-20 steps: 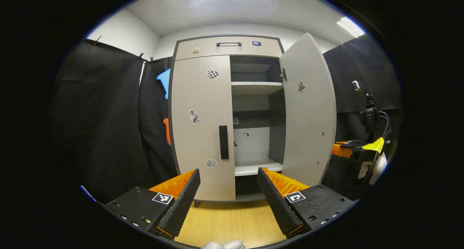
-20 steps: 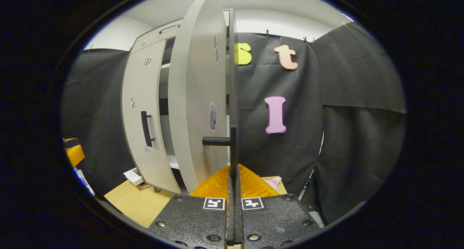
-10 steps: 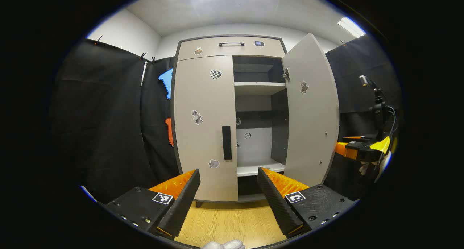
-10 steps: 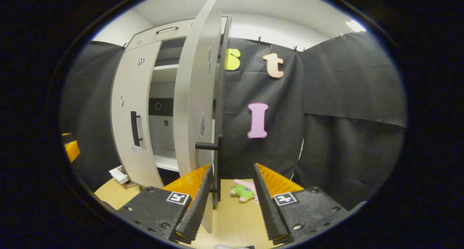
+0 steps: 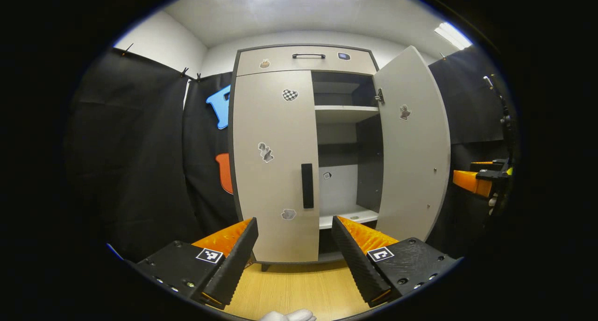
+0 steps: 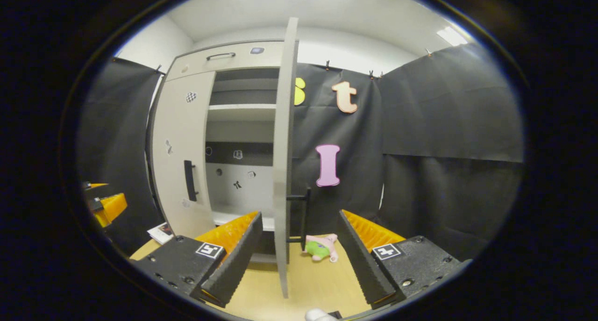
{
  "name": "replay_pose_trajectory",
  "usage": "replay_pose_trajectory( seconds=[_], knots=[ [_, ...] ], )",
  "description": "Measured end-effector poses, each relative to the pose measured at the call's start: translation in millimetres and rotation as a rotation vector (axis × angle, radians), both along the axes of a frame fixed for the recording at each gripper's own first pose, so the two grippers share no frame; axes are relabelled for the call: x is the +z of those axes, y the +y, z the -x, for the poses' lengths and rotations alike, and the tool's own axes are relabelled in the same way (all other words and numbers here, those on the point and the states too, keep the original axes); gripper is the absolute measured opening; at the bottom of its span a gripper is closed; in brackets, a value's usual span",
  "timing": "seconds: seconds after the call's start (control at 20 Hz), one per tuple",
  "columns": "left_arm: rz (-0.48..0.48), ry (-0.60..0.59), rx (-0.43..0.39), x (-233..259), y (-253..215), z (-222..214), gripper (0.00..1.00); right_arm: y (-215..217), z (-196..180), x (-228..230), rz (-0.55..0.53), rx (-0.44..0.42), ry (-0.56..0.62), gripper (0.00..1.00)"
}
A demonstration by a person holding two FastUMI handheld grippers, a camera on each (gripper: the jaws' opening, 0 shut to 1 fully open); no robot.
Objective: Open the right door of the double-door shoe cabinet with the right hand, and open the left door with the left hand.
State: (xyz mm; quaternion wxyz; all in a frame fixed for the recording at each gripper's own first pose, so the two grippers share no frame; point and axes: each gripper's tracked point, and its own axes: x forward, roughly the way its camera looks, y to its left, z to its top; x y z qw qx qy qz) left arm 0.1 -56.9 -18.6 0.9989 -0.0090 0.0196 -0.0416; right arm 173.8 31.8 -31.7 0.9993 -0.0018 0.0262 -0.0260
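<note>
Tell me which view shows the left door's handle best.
The left gripper view: the left door handle faces the camera head-on, between the open claw's fingers. The right gripper view shows it smaller, from an angle, far left.

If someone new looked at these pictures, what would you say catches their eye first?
Most striking is the shoe cabinet straight ahead, its right door swung wide open to show bare shelves while the left door is shut, with its dark handle near the middle seam. On the wooden floor just past the open door lies a small pink and green plush toy.
</note>
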Motion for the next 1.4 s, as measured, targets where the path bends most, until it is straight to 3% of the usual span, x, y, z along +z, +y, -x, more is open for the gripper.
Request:
replay_pose_trajectory(
  seconds=[0.3, 0.6, 1.05, 1.25, 1.4],
  knots=[
    [-0.027, -0.018, 0.011, -13.7, 23.2, -42.8, 0.96, 25.5, 5.3, -0.8, -0.027, 0.054, -0.01, 1.0],
    [-0.016, -0.015, -0.015, -26.3, 0.1, -116.9, 0.96, 48.1, 14.6, -1.5, -0.047, 0.126, 0.003, 1.0],
    [-0.017, -0.055, -0.035, -24.7, -55.4, -214.2, 0.96, 39.6, 18.4, -2.3, -0.026, 0.044, 0.009, 1.0],
    [0.03, -0.04, -0.012, -24.9, -62.7, -248.9, 0.96, 34.0, 15.7, -4.8, -0.02, 0.017, 0.025, 1.0],
    [0.003, -0.031, 0.003, -27.5, -60.6, -268.8, 0.96, 33.9, 12.1, -6.7, -0.024, 0.018, 0.035, 1.0]
  ],
)
